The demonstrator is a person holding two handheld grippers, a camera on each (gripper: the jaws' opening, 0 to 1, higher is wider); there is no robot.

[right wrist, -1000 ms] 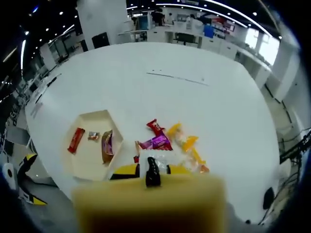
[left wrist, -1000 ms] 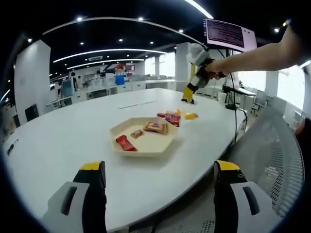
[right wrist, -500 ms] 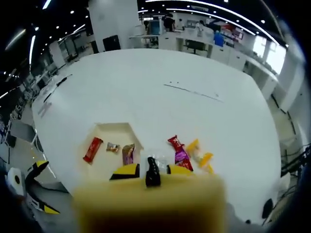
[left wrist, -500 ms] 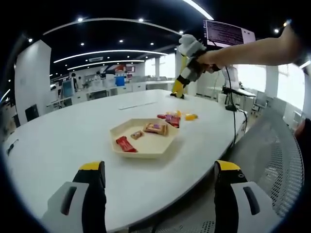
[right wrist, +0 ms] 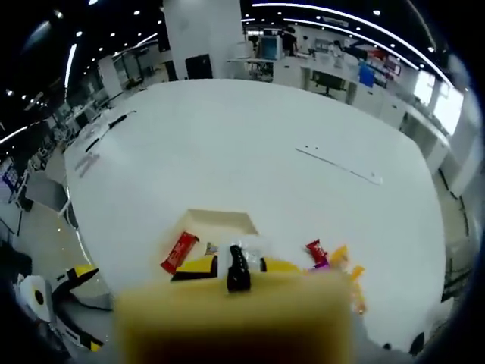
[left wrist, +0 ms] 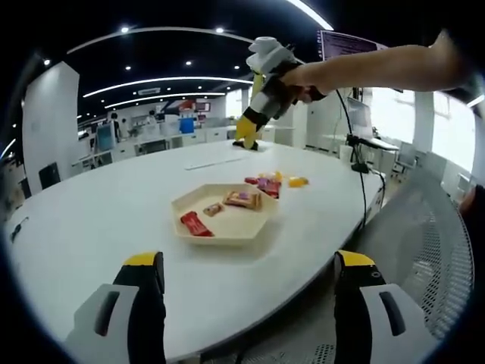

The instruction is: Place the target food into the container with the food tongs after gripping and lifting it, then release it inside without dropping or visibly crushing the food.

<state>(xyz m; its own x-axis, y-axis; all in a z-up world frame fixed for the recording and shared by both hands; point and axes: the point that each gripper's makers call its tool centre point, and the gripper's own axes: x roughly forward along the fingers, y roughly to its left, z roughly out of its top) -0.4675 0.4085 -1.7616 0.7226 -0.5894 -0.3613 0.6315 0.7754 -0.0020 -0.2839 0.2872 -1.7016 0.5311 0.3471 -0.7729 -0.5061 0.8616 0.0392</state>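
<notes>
A cream hexagonal tray [left wrist: 258, 227] sits on the white table and holds a red snack [left wrist: 195, 223], a small wrapped sweet [left wrist: 214, 209] and an orange-purple packet [left wrist: 242, 199]. Loose snacks [left wrist: 267, 183] lie just beyond it. High above the table's far side, a hand holds my right gripper [left wrist: 271, 80], shut on yellow food tongs [left wrist: 250, 125] with a black tip. In the right gripper view the tongs [right wrist: 231, 303] point down over the tray [right wrist: 220, 216], with a pale clear packet [right wrist: 244, 246] at their tip. My left gripper [left wrist: 250, 303] stands open and empty at the near table edge.
The round white table [left wrist: 91, 220] stretches wide to the left and back. A mesh chair back [left wrist: 424, 243] stands at the right, with a cable and monitor [left wrist: 356, 53] behind it. Desks and screens line the far room. A red snack [right wrist: 317, 252] and a yellow one [right wrist: 339, 258] lie beside the tray.
The right gripper with the tongs has risen and swung left from above the loose snacks towards the tray side. The left gripper has not moved.
</notes>
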